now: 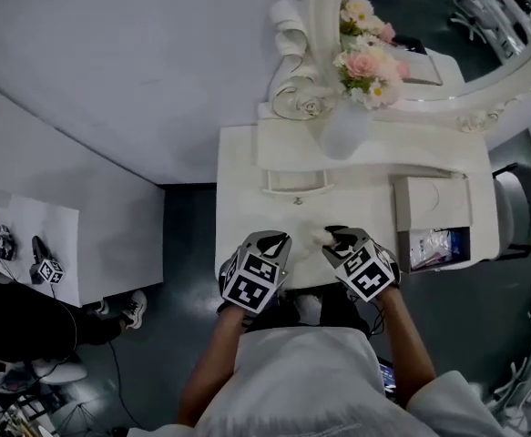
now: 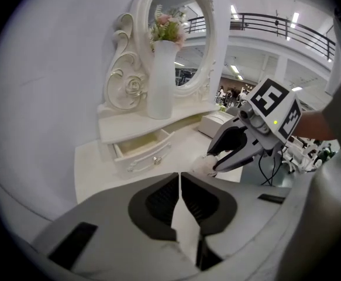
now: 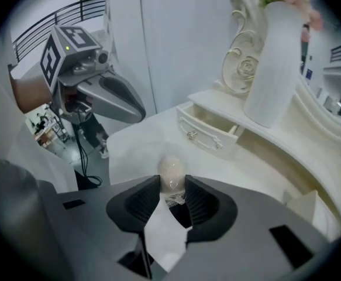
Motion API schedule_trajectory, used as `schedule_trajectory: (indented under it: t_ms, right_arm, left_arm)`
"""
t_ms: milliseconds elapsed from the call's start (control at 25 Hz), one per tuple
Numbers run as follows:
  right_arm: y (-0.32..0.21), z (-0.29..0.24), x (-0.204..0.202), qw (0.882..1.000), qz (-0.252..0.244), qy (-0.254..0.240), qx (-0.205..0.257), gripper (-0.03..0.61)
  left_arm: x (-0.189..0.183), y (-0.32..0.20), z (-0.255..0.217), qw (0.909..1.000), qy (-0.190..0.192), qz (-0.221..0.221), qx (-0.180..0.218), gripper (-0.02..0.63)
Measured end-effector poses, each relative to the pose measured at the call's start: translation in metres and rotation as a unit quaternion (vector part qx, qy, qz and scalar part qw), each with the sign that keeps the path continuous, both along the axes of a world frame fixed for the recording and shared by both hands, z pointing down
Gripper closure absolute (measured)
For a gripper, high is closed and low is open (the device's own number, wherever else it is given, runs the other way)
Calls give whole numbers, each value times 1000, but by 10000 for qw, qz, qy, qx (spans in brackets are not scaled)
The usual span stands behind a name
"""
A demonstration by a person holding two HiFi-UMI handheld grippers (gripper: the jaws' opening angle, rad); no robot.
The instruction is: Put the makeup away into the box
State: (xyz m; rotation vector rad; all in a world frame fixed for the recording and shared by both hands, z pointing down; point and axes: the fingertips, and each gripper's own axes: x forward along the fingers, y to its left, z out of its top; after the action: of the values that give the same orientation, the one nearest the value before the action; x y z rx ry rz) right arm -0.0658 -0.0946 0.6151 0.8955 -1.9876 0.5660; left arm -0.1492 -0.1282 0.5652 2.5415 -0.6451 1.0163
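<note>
Right tongs [image 3: 170, 181] hold sponge [image 3: 171, 170]; open drawer [image 3: 208, 130] ahead.

The left gripper [image 2: 179, 175], jaws together, empty, faces the right gripper [image 2: 213, 164] gripping a pale round item [image 2: 203, 165].

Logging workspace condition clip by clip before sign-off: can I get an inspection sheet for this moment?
Surface: white vanity table, mostly bare.
Job's things: pale round makeup item, held by right gripper; box, open at the table's right end.
Clutter: vase of flowers; small drawer, partly open.
Grippers: left gripper shut, empty; right gripper pinching the item.
Cables: black leads beyond the table edge.
Surroundings: oval mirror; person at lower left.
</note>
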Motion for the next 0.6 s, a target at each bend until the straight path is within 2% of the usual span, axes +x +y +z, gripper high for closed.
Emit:
schedule_trajectory:
  t_ms: [280, 440, 600]
  right_arm:
    - [25, -43, 80, 9905, 1311, -289, 313, 443]
    - [51, -59, 146, 9737, 2195, -344, 510, 443]
    - [79, -69, 215, 9537, 2928, -199, 658, 443]
  left_arm:
    - [79, 17, -12, 9958, 211, 888, 59, 580]
    - [134, 36, -21, 9883, 299, 1494, 121, 580]
    - [189, 59, -28, 9799, 416, 1953, 58, 580]
